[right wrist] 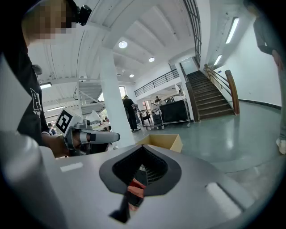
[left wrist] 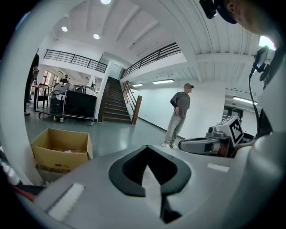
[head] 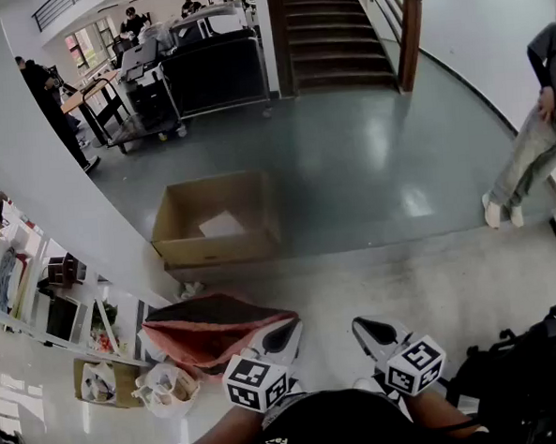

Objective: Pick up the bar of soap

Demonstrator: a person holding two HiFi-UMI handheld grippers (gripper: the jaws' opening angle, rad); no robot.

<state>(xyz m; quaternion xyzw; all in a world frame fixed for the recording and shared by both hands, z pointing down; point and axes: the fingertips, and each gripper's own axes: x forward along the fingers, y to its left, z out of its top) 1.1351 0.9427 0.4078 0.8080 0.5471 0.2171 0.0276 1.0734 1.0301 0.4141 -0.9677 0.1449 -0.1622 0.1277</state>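
No bar of soap shows in any view. In the head view my left gripper (head: 289,329) and right gripper (head: 364,326) are held side by side low in the picture, both with jaws together and nothing between them. A pink bag (head: 209,328) with a dark open mouth lies just left of the left gripper. In the left gripper view its jaws (left wrist: 147,147) point at the hall, with the right gripper (left wrist: 206,144) off to the right. From the right gripper (right wrist: 143,147), the left gripper (right wrist: 94,136) appears at left.
An open cardboard box (head: 217,220) sits on the floor beyond a pale step. Plastic bags (head: 161,388) lie at lower left, a black backpack (head: 522,380) at lower right. A person (head: 536,135) stands at right near a staircase (head: 328,35). Carts (head: 143,93) stand at the back left.
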